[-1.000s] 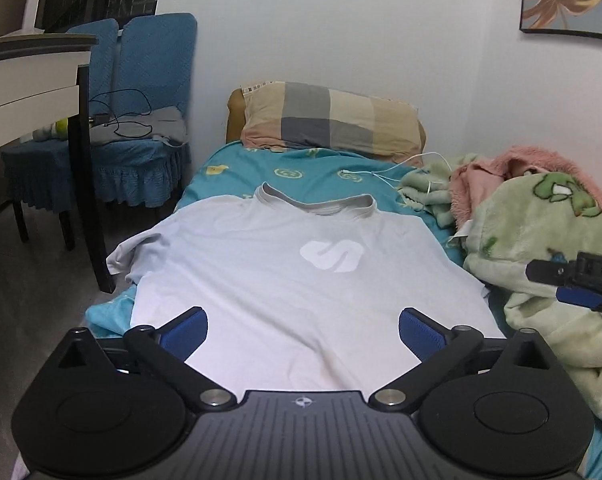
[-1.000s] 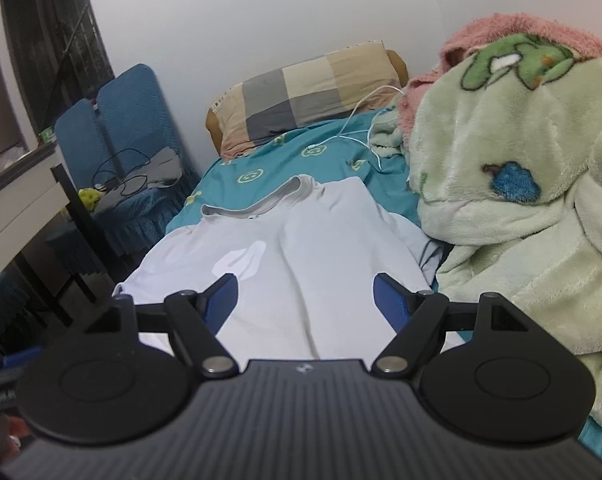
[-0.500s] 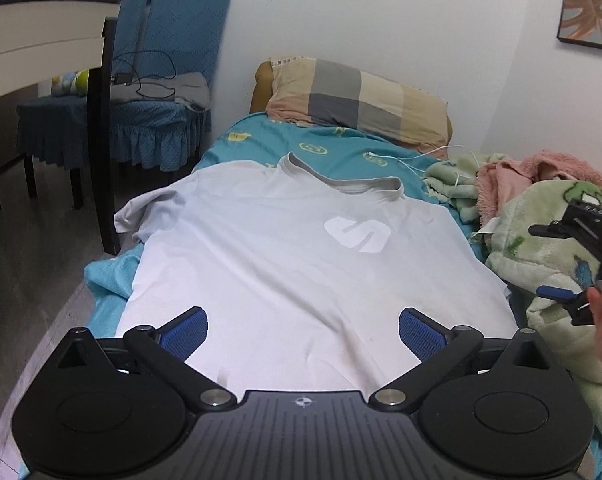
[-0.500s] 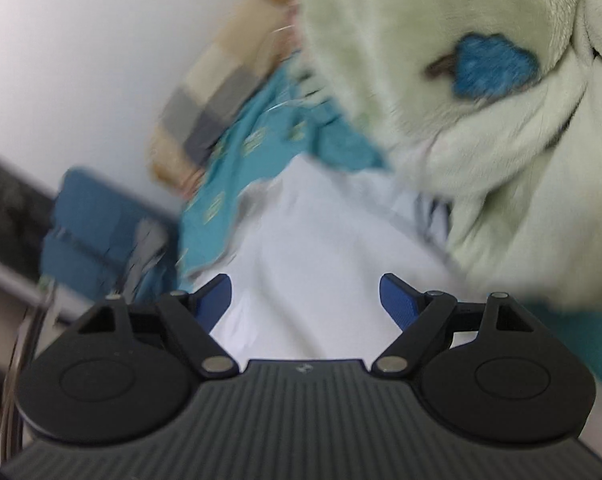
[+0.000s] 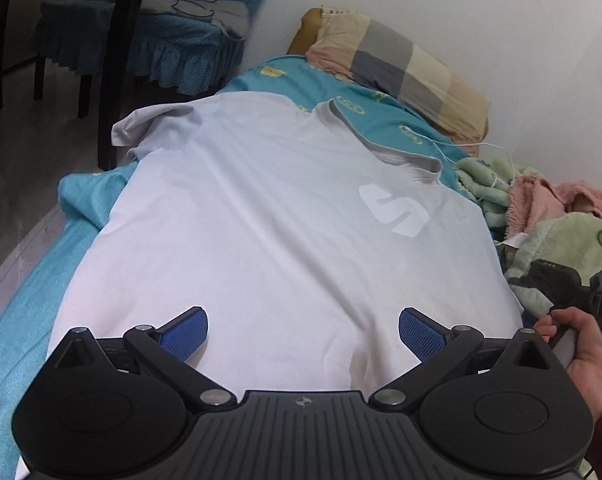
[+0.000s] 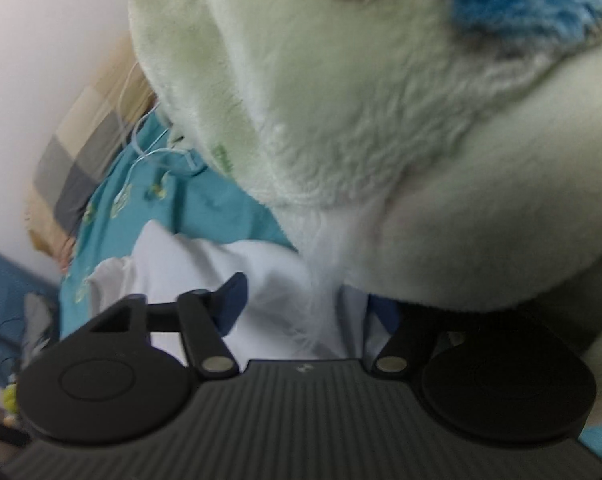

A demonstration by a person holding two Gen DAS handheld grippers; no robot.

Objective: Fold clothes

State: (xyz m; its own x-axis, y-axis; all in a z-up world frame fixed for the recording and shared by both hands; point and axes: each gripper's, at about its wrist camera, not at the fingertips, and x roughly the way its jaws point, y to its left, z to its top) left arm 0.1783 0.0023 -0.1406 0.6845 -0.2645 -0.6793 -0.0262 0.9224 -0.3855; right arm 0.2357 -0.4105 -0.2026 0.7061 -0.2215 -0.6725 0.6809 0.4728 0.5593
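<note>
**The shirt lies flat and no fold is made yet**

The left gripper (image 5: 303,330) has its two blue fingers (image 5: 183,332) wide apart. Nothing is between them. They hang just over the bottom part of the white T-shirt (image 5: 285,216) and do not pinch it.

The right gripper (image 6: 301,300) has just been closing its fingers. One blue finger (image 6: 231,298) shows over the white cloth. The other one hides under the fluffy green blanket (image 6: 401,140), so I cannot tell if the fingers pinch the shirt or are still apart. White cloth does lie in the gap between them. This picture is blurry too. In the left view a hand (image 5: 573,344) holds this gripper at the shirt's edge, next to the blanket.

The T-shirt is spread out on the blue bed sheet (image 5: 29,304), front side up, with the neck toward the checked pillow (image 5: 397,64). One sleeve hangs a bit off the side of the bed. The other side sits close to the blanket pile.

I think the job is only starting. The shirt is laid out smooth, and that part looks done. All the folds are left to do. The grippers first need to grab the bottom edge.
</note>
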